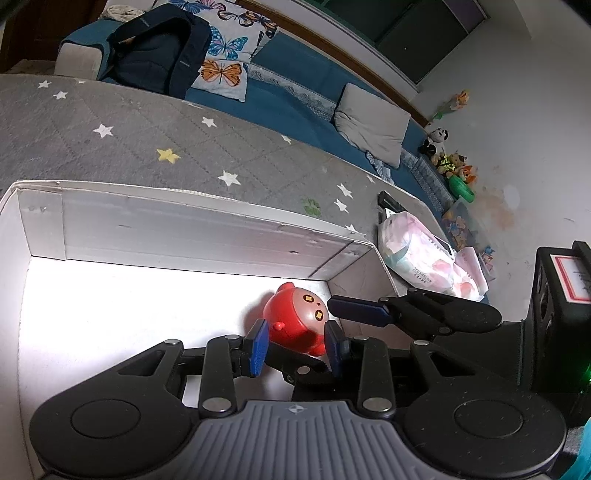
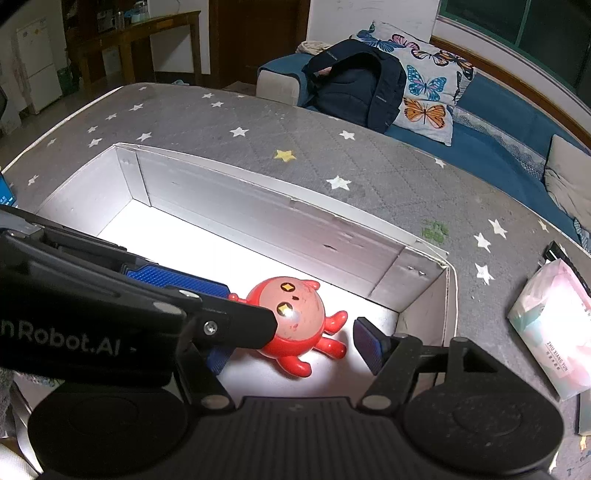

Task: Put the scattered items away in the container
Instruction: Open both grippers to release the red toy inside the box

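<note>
A: Red toy figure (image 2: 295,325), round head with yellow diamond eyes, lies on the floor of the white cardboard box (image 2: 258,206), near the box's right end wall. Only item visible in the box.

B: Left gripper (image 1: 295,345)?

A: Reaches down into the box. Blue pads sit either side of the toy's body. Left wrist view shows them alongside it, close. Contact cannot be confirmed; a sliver of gap seems to show on the left pad. Cannot tell if it is clamped.

B: Right gripper (image 2: 291,343)?

A: Also over the box, fingers spread wide. One blue pad (image 2: 369,343) is just right of the toy's legs, apart from them. The other finger is mostly hidden behind the left gripper's black arm. Holds nothing.

B: Box interior?

A: Floor brightly lit, washed out white. Walls are plain cardboard with small scuffs.

B: Surface under it?

A: Grey quilted mat (image 2: 332,147) printed with white stars, one yellow star (image 2: 285,155). To the right of the box, on the mat, a pink and white tissue pack (image 2: 554,332) with a dark object just behind it.

B: Room?

A: Blue sofa (image 2: 498,110) beyond the mat, carrying a dark backpack (image 2: 354,85), a butterfly-print pillow (image 2: 428,81), and a plain grey cushion (image 1: 373,125). Stuffed toys (image 1: 448,155) sit against the white wall at the sofa's far end. A wooden table (image 2: 140,33) and a white fridge (image 2: 37,66) stand at far left in the right wrist view.
</note>
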`<state>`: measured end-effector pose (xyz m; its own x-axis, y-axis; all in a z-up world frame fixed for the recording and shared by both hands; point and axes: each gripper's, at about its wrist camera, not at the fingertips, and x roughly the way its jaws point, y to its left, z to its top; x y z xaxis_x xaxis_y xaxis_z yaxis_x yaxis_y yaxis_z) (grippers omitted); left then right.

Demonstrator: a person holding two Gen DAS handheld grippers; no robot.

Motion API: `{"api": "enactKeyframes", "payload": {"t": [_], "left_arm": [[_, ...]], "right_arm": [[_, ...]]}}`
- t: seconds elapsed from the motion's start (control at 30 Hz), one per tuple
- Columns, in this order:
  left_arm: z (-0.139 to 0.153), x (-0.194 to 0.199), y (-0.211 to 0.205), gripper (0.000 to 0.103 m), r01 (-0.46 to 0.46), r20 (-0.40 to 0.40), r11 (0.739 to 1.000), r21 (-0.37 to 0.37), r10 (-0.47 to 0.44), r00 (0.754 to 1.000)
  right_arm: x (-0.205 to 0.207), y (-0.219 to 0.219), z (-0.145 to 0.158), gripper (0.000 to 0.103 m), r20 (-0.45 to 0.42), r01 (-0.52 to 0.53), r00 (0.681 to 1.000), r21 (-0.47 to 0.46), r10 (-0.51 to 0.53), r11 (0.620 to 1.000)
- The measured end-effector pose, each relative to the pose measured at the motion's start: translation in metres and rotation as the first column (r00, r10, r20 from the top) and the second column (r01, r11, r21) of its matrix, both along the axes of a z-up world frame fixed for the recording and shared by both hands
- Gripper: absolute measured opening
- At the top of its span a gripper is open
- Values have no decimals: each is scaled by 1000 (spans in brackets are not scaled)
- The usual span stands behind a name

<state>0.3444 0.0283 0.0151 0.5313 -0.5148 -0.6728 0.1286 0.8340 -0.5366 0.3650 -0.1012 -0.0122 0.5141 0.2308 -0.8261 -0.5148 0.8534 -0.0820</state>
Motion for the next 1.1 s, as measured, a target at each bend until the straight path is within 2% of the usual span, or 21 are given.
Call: {"api": "enactKeyframes", "payload": {"t": [0.37, 0.67, 1.1], "left_arm": [[5, -2, 1, 35, -9, 14, 1000, 1, 9, 1000], [15, -15, 2, 35, -21, 38, 1000, 8, 20, 999], [39, -66, -2, 35, -30, 115, 1000, 7, 29, 993]], "right_arm": [[-4, -4, 4, 71, 8, -8, 1000, 18, 8, 1000], [-17, -15, 20, 71, 48, 1, 999, 56, -4, 998], [-79, -41, 50, 71, 135, 9, 991, 131, -27, 991]]}}
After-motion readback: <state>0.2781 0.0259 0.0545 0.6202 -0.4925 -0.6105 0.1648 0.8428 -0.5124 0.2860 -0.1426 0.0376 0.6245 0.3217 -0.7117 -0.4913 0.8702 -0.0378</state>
